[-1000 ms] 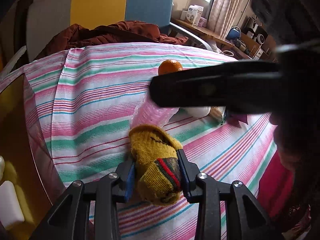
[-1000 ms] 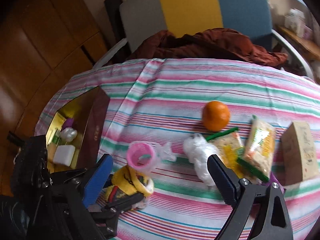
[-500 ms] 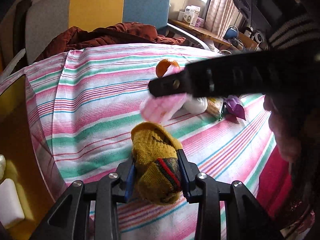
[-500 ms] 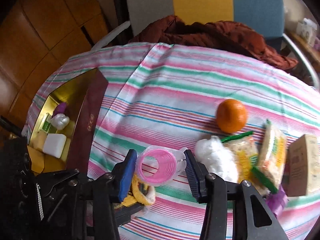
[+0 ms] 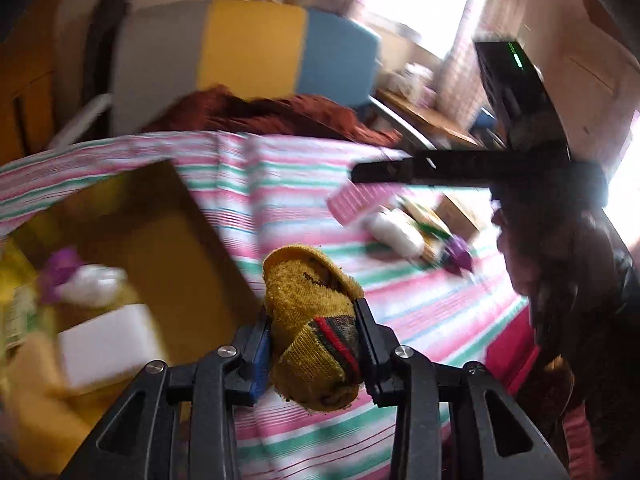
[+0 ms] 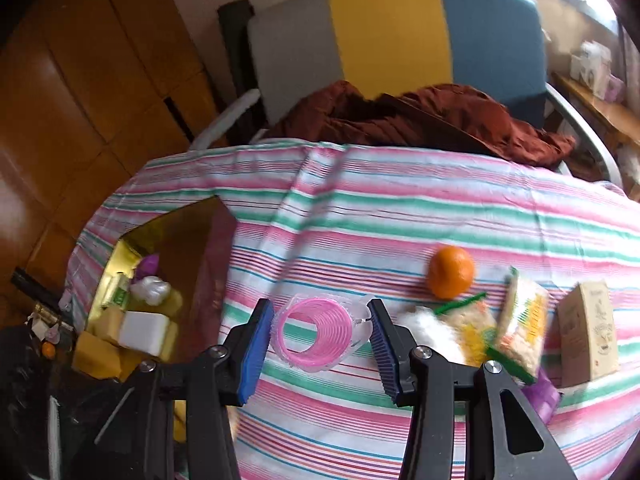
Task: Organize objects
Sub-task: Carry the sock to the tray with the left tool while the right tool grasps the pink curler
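My left gripper point(image 5: 310, 344) is shut on a mustard-yellow sock point(image 5: 312, 320) with red and dark stripes, held in the air beside the open gold-lined box point(image 5: 168, 248). My right gripper point(image 6: 320, 336) is shut on a pink spring coil in clear wrap point(image 6: 316, 330), lifted above the striped tablecloth point(image 6: 400, 216). The coil also shows in the left wrist view point(image 5: 356, 198) under the right gripper's finger. The box point(image 6: 188, 240) sits at the table's left and holds a white block point(image 6: 144, 330), a white wad and a purple item.
On the cloth at the right lie an orange point(image 6: 451, 271), a white wad point(image 6: 428, 330), snack packets point(image 6: 520, 320), a green stick and a tan carton point(image 6: 586, 330). A chair point(image 6: 396, 36) with brown cloth point(image 6: 420, 120) stands behind the table.
My left gripper has swung left with the sock, bringing the box into view. My right gripper has closed on the pink coil and lifted it off the cloth.
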Demonstrator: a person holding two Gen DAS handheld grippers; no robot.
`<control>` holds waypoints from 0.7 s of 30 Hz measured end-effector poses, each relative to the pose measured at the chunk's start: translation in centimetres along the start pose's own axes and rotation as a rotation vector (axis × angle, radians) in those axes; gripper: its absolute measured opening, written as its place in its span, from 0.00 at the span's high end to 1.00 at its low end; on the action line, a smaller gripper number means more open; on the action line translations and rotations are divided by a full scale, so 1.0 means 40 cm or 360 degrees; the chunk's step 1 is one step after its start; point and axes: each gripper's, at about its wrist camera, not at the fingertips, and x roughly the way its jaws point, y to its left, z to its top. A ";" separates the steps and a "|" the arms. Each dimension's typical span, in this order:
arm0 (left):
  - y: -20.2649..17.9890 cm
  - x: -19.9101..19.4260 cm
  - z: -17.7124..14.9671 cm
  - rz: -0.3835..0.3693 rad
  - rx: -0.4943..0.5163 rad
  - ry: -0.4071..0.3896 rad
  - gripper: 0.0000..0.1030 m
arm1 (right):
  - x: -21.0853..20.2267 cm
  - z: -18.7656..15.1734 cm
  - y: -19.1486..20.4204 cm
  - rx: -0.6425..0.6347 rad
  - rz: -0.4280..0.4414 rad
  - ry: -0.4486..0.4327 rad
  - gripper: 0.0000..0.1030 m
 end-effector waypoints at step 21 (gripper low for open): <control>0.319 -0.121 -0.095 0.0370 -0.0411 0.0007 0.50 | 0.234 0.205 0.365 -0.0056 0.0154 0.0030 0.23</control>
